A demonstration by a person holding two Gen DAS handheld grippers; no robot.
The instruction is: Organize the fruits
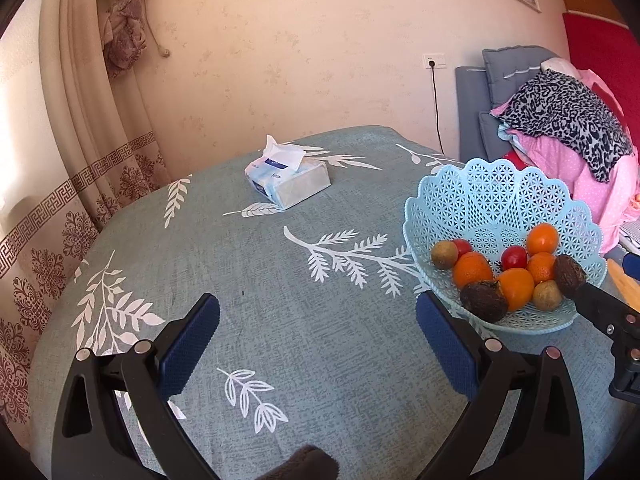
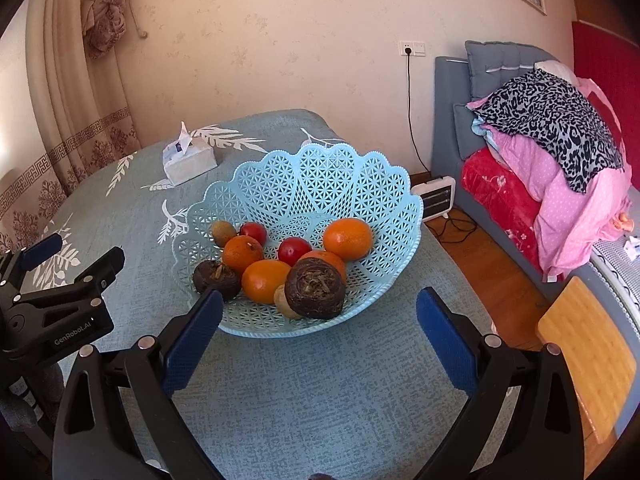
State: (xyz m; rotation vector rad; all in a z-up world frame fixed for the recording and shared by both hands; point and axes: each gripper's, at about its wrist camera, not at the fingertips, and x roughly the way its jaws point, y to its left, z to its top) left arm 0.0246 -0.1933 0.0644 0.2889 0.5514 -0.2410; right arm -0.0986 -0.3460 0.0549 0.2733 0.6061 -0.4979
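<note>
Left gripper [image 1: 318, 324] stands wide open w/ nothing between its blue pads [image 1: 188, 346], over bare tablecloth [image 1: 280, 320]. Left wrist view: basket [image 1: 480, 196] sits on the cloth at abt 2 o'clock from the gripper, just beyond the right pad. Inside it are oranges [image 1: 472, 269], two small red fruits [image 1: 514, 257], two tan ones [image 1: 444, 254] and two dark brown ones [image 1: 483, 301], all heaped at the near side. Tissue pack [image 1: 288, 182] lies well apart at 11 o'clock, near the far table edge. Right gripper's black finger [image 1: 600, 306] enters from 3 o'clock, its tip at the basket's near-right rim by a dark fruit; contact can't be told. Right wrist view: right gripper [image 2: 318, 322] also wide open, holding nothing, w/ the basket [image 2: 360, 184] straight ahead at 12 o'clock, near rim lying between the pads [image 2: 192, 340]. Biggest dark fruit [image 2: 315, 288] sits front-centre, oranges [image 2: 347, 239] behind and beside it. Left gripper [image 2: 72, 258] shows at 9 o'clock, apart from the basket. Tissue pack [image 2: 188, 162] at 11 o'clock, beyond the basket. Bed [image 2: 520, 184] w/ piled bedding at 2 o'clock, off the table.
</note>
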